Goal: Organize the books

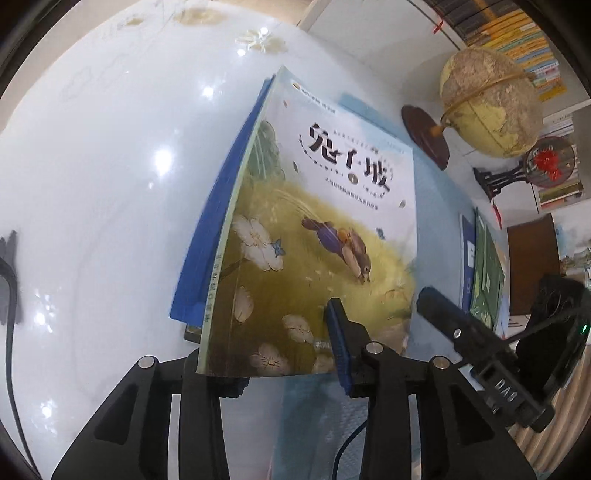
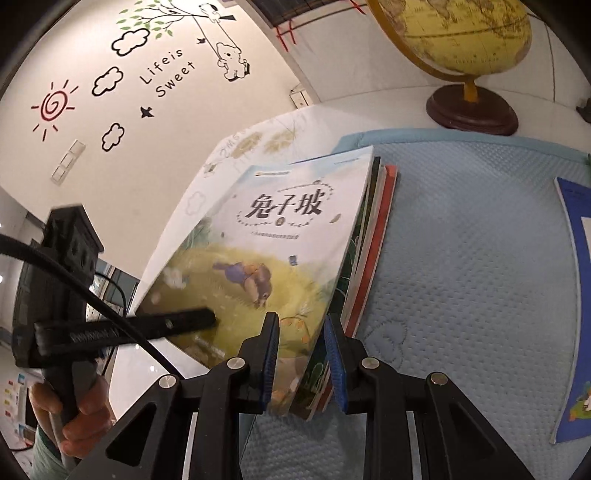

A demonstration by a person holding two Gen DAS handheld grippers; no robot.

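You have one stack of books (image 2: 295,258), one globe (image 1: 487,107), one blue mat (image 2: 461,258), and two more books (image 1: 480,266) lying apart.

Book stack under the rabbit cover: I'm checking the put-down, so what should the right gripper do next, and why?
Probably open the right gripper and back off: it is clamped on the book stack, which seems to lie on the blue mat, and the left gripper looks loose around it.

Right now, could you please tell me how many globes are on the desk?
1: the globe stands on its dark round base at the far edge of the blue mat, beyond the stack of books. Any others would be out of view.
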